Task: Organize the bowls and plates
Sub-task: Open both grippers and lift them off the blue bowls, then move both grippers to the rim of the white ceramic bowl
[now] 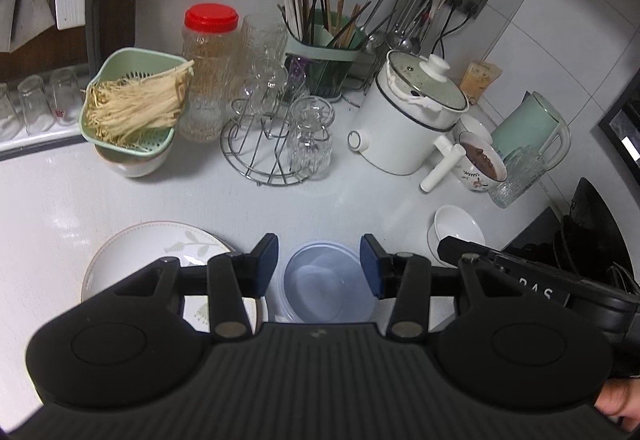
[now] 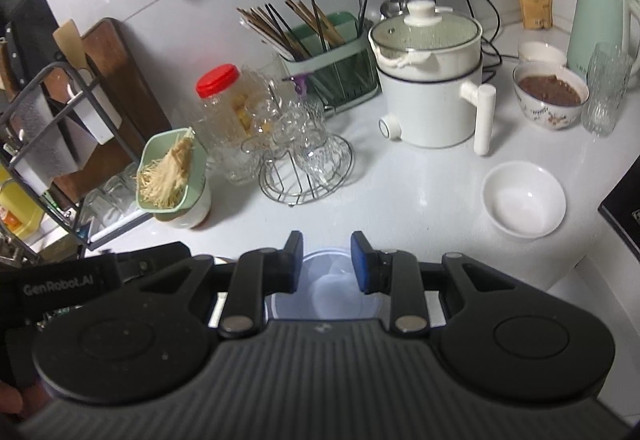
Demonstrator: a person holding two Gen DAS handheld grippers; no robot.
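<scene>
A clear plastic bowl (image 1: 328, 286) sits on the white counter (image 1: 60, 199), seen through the gap of my left gripper (image 1: 319, 266). That gripper hovers over it, open, its blue pads not touching it. A white plate (image 1: 152, 252) with a leaf pattern lies just left of the bowl, partly hidden by the fingers. A small white bowl (image 1: 456, 226) stands to the right. My right gripper (image 2: 327, 263) hangs over the same clear bowl (image 2: 326, 290) with a narrower gap, open and empty. The white bowl (image 2: 524, 199) is at its right.
Behind stand a wire rack of glasses (image 1: 272, 143), a white electric pot (image 1: 404, 119), a patterned bowl of brown food (image 2: 550, 95), a green colander of noodles (image 1: 132, 99), a red-lidded jar (image 1: 210, 71), a chopstick holder (image 2: 332, 59) and a green kettle (image 2: 600, 27). A dish rack (image 2: 40, 143) is far left.
</scene>
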